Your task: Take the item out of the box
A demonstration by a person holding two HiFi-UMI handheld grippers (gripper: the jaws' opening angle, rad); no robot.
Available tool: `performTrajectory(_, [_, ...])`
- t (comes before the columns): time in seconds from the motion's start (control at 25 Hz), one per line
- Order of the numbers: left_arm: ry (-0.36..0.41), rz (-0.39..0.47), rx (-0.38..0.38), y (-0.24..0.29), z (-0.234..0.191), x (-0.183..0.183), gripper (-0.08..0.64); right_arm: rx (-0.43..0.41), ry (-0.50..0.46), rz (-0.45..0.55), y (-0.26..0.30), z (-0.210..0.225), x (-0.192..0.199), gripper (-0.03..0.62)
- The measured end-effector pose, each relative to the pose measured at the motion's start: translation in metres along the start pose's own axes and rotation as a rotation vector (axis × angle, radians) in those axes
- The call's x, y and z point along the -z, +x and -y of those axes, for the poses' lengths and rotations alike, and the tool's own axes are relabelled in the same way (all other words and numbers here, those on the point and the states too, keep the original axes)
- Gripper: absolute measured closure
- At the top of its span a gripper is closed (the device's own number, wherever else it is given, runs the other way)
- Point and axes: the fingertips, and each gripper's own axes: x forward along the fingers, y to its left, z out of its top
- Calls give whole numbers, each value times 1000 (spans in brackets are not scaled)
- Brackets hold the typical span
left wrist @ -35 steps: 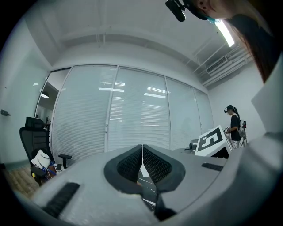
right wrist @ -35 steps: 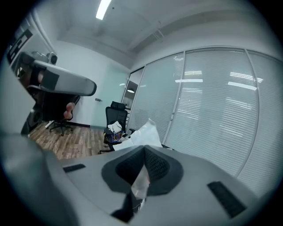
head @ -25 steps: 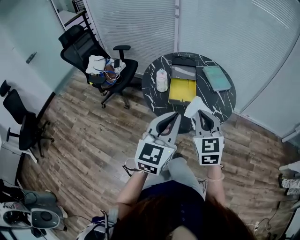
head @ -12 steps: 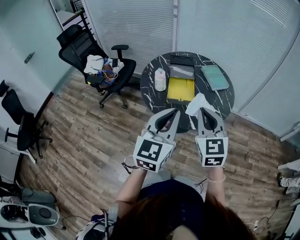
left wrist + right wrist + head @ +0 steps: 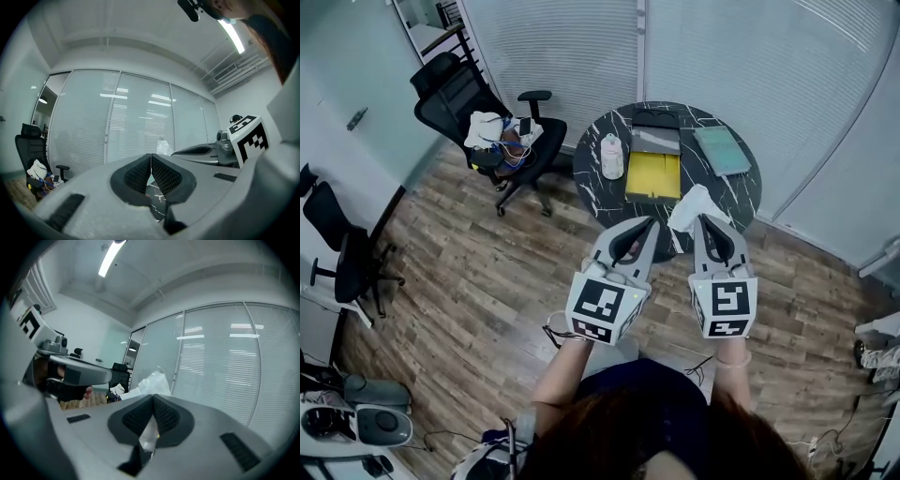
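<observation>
An open box [image 5: 652,175] with a yellow inside and a grey lid lies on the round black marble table [image 5: 735,195]. My right gripper [image 5: 705,221] is held up in the air on the near side of the table, shut on a crumpled white plastic-wrapped item [image 5: 689,206]. In the right gripper view the item [image 5: 153,380] sticks up past the shut jaws [image 5: 152,420], with a strip of it pinched between the pads. My left gripper [image 5: 651,226] is level beside it, shut with nothing between its pads [image 5: 164,173].
On the table lie a white oblong object [image 5: 610,156], a green book [image 5: 720,150] and a dark item [image 5: 656,119] behind the box. A black office chair [image 5: 478,108] with clothes and cables on it stands left of the table. Glass walls with blinds close off the back.
Both grippers have come slightly nearer the camera. The white item stays in the right gripper. The table has shifted a little left in the view.
</observation>
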Motion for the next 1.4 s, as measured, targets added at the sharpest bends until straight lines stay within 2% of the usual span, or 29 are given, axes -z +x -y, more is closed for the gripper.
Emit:
performTrajectory(0.64, [9,-18,-14,-20,47,-7,534,-37,29,23,-54,2,-9,568])
performTrajectory(1.4, [16,-17,-30,-47,82,-14,534,-33,38,35,-112,0,-14,568])
